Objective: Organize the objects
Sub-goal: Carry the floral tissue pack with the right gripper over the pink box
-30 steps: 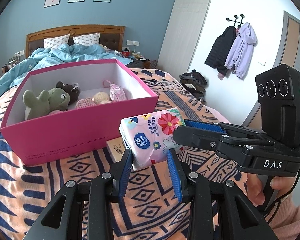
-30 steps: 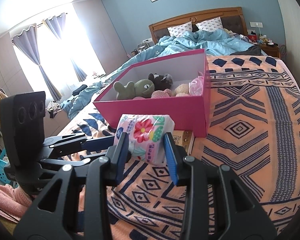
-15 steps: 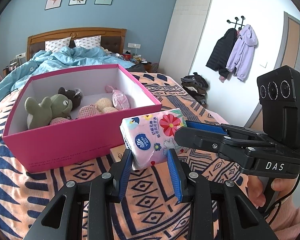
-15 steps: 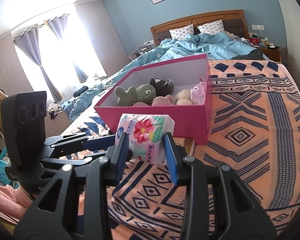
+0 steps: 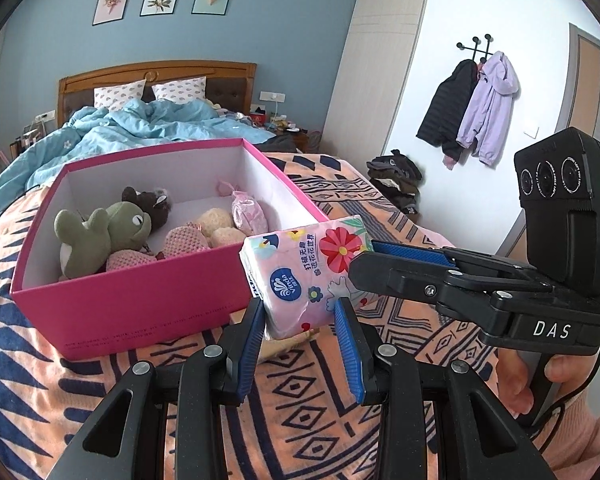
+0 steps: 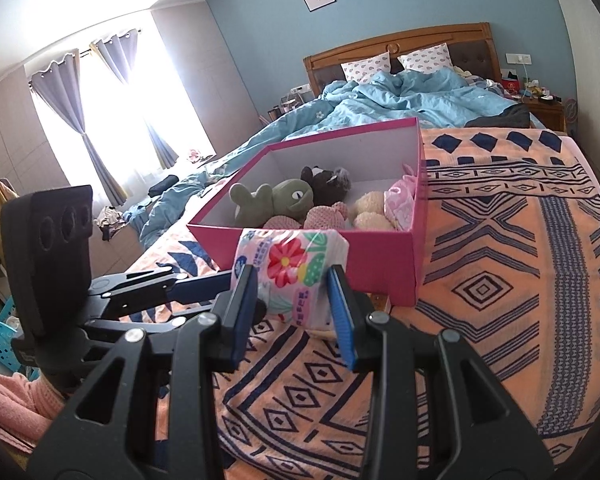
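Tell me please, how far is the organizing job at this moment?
Done: plush toys and a pink pouch already lie in the pink box. In hand: the left gripper and right gripper both clamp the tissue pack, held above the bedspread just before the box. Left: putting the pack inside.

A: Where does the left wrist view sit?

B: Low over the foot end of the bed [image 5: 100, 392], behind its own tongs [image 5: 300, 322], facing the headboard [image 5: 156, 76]. The tissue pack [image 5: 306, 276] is very near, the pink box [image 5: 140, 308] just beyond.

A: And the right wrist view?

B: Also low near the foot end, behind its tongs [image 6: 292, 300], facing the headboard [image 6: 400, 44] with the window [image 6: 112, 112] at its left.

A: What do they share?

B: The tissue pack [image 6: 288, 268], the pink box [image 6: 380, 264], the bed [image 6: 520, 280], and each other's tongs crossing in from the side.
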Demonstrator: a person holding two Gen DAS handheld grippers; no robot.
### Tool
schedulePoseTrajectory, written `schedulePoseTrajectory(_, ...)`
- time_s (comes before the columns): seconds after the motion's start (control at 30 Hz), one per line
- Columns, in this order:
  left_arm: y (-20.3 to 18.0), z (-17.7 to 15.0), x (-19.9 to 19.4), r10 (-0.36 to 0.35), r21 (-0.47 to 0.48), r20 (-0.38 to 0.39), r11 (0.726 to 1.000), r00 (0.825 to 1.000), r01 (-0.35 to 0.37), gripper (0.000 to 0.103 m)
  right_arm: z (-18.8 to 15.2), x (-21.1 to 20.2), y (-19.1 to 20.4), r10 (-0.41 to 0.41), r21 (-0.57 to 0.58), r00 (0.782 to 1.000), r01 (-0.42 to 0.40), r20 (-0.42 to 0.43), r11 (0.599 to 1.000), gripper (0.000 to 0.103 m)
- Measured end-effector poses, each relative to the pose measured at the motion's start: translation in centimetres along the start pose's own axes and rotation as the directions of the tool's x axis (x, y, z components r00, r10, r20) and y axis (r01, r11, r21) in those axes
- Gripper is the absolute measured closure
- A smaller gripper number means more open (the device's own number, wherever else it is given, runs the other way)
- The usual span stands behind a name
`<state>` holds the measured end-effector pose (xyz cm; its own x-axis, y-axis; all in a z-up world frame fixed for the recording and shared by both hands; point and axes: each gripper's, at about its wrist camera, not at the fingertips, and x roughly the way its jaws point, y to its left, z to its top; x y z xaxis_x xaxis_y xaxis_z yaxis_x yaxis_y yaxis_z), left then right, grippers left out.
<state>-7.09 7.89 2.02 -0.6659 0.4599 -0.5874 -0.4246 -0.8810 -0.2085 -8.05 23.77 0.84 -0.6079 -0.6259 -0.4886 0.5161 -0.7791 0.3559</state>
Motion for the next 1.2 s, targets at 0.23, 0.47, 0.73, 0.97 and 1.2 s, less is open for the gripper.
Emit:
schedulePoseTrajectory(0.23, 0.1, 0.5, 0.1, 0.016, 0.010, 0.009, 1.000, 1.000, -0.016, 0.068, 0.6, 0.4, -0.3, 0.005, 0.002, 1.000, -0.005, 0.003, 1.000, 0.064)
schedulePoseTrajectory(0.47, 0.2, 1.1, 0.4, 0.027, 0.016, 0.014, 1.000, 1.000, -0.027, 0.068, 1.0, 0.6, -0.5, 0.003, 0.001, 1.000, -0.003, 0.005, 1.000, 0.064)
schedulePoseTrajectory(0.73, 0.4, 2.1, 0.9, 0.044, 0.025, 0.021, 0.999, 0.999, -0.045, 0.068, 2.3, 1.4, -1.1, -0.001, 0.001, 1.000, 0.001, 0.010, 1.000, 0.064)
schedulePoseTrajectory(0.97, 0.7, 2.7, 1.5, 0.055, 0.024, 0.021, 0.998, 0.998, -0.056, 0.068, 3.1, 1.8, -1.5, 0.002, 0.006, 1.000, -0.002, 0.015, 1.000, 0.064)
schedulePoseTrajectory(1.2, 1.1, 3.3, 2.0, 0.058, 0.019, 0.019, 0.998, 0.998, -0.059, 0.068, 3.7, 2.2, -1.8, -0.002, 0.007, 1.000, 0.002, 0.015, 1.000, 0.064)
